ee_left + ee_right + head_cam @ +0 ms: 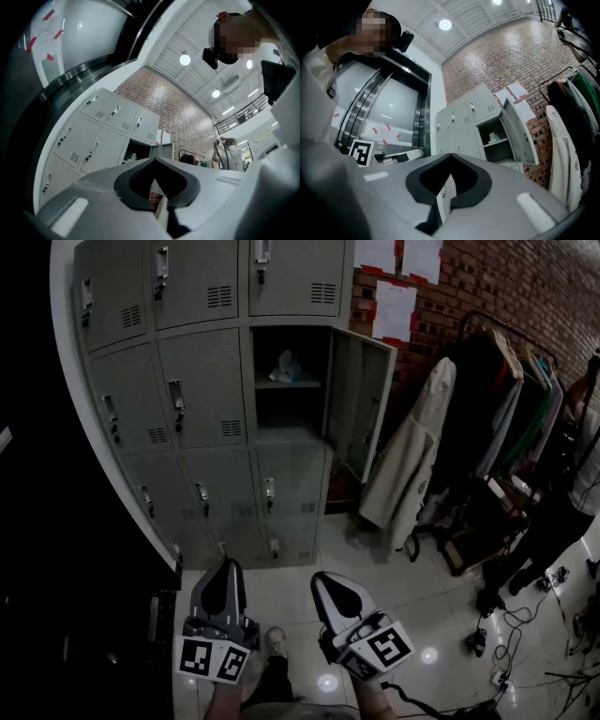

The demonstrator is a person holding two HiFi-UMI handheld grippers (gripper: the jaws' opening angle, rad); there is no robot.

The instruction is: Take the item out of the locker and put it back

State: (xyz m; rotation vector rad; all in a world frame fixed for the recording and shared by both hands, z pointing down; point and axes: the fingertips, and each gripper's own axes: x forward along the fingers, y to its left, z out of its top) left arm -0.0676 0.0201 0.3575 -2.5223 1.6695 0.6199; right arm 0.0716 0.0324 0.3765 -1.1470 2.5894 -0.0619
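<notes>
Item: a pale crumpled thing lying on the shelf of the one open compartment of the locker. It is well ahead of and above both pairs of fingers, and neither pair touches it.
Left gripper: the fingers are closed together with nothing between them. The tips point toward the locker's lower doors and are well short of them.
Right gripper: the fingers are closed together and empty. It is held near the left gripper, on its right, with the tips aimed the same way.
Door: swung open on the right of the item's compartment, ahead of and to the right of the right fingers.
Floor: glossy pale tiles, below both pairs of fingers and running out to the locker's base.
Clothes rack: hung with garments, well off to the right of the right fingers, against the brick wall.
</notes>
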